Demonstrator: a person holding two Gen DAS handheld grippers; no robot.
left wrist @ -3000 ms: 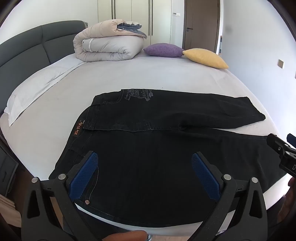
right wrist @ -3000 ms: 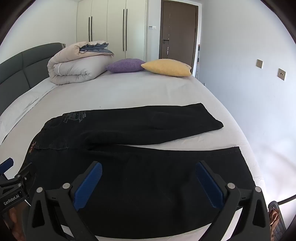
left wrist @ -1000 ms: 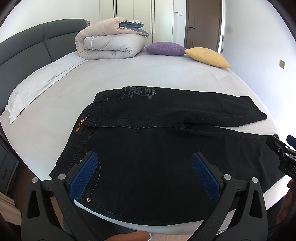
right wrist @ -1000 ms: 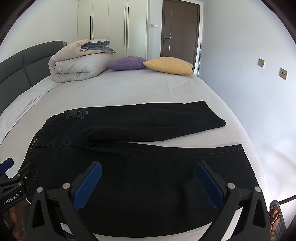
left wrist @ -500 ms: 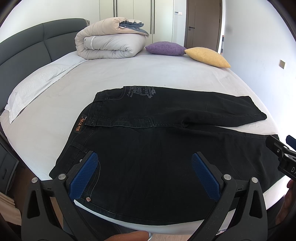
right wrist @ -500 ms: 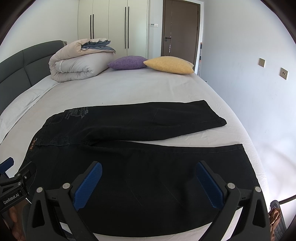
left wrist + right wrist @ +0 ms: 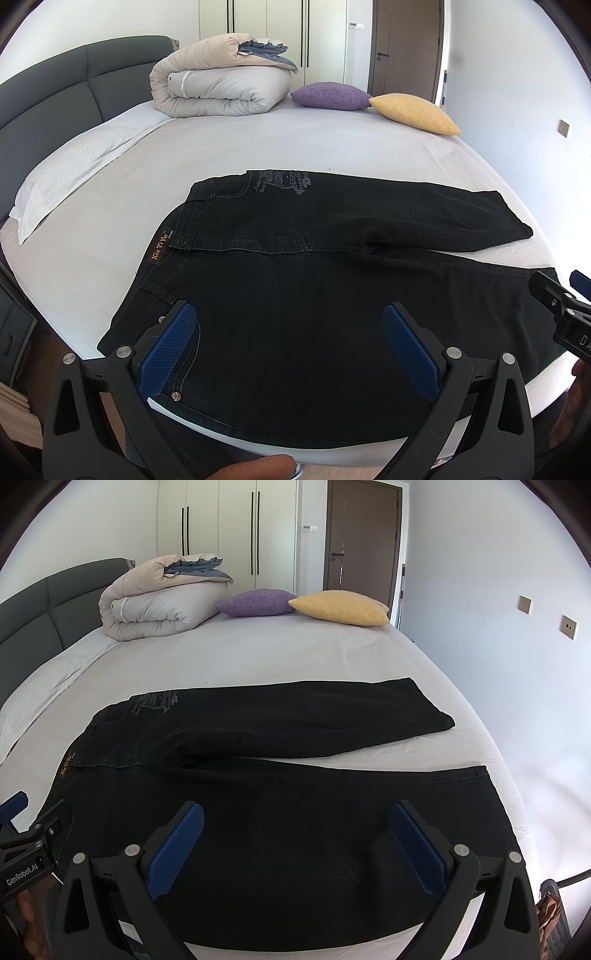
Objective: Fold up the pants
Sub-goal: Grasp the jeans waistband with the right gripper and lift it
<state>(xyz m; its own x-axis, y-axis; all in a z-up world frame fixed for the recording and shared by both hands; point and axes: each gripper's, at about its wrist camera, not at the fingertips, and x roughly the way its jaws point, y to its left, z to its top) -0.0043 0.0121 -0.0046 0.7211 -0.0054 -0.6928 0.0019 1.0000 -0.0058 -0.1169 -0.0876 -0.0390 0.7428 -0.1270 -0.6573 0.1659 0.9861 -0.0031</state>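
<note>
Now the black pants point(image 7: 314, 295) lie spread flat on the white bed point(image 7: 258, 155), with the waist to the left and the two legs running to the right. The far leg point(image 7: 332, 716) is angled a little away from the near leg point(image 7: 332, 830), so a narrow strip of sheet shows between them near the hems. The near edge of the pants hangs close to the edge of the mattress.

The left gripper point(image 7: 288, 347) hovers above the waist end, near the button and the front pocket, with its blue pads wide apart and nothing between them. The right gripper point(image 7: 295, 845) hovers above the near leg, also spread wide and empty.

The cloth looks like thick denim, so I judge it rather heavy and a bit stiff; it should keep a crease well and not slip much on the sheet, but one loose layer may sag if it is lifted from only one point. Good places to take hold seem to be the waistband point(image 7: 162, 247) near the brown label on the left side and the hem of the near leg point(image 7: 476, 775) on the right side. Pinching the thick seams should give a firmer hold than the middle of the cloth.
</note>
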